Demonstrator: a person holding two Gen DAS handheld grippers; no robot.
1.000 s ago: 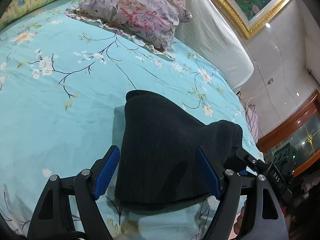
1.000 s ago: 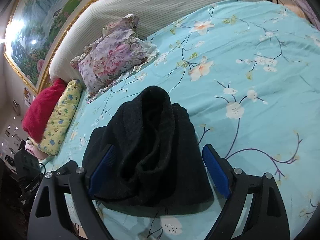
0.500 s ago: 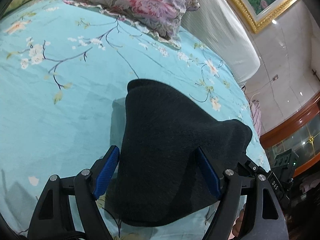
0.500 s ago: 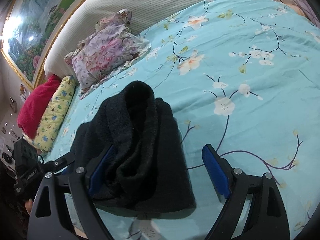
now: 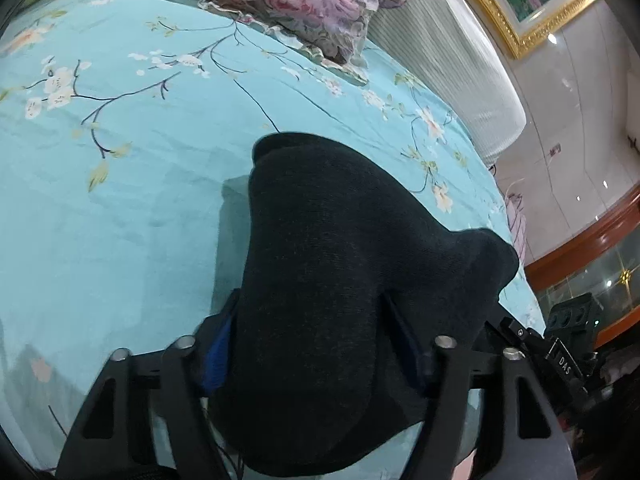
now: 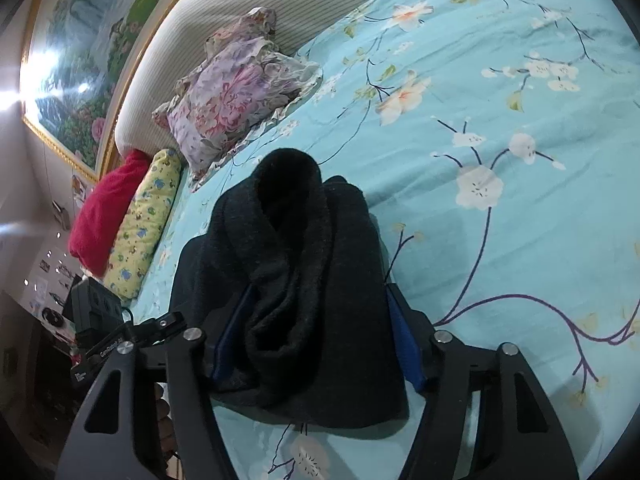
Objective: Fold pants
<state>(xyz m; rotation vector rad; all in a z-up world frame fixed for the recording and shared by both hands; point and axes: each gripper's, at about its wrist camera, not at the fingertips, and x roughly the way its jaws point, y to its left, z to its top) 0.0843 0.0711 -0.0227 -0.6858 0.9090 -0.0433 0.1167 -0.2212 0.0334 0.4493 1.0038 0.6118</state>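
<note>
Your left gripper (image 5: pixel 316 344) has its fingers pressed in on the black pants (image 5: pixel 340 280) — the folded bundle fills the gap between them and bulges over the blue pads (image 5: pixel 218 354), with its far end humped up beyond the fingertips. Your right gripper (image 6: pixel 316 336) has its fingers closed in against the sides of the same pants (image 6: pixel 304 280), the fuzzy inner roll standing up between them and the outer layer touching both blue pads (image 6: pixel 404 344). The bundle lies on the turquoise floral bed (image 6: pixel 500 220), which spreads out beyond and to the right of the right fingers. Far ahead of the left fingers, a flowered pillow (image 5: pixel 296 4) leans near the headboard (image 5: pixel 448 52) — well apart from the pants.
</note>
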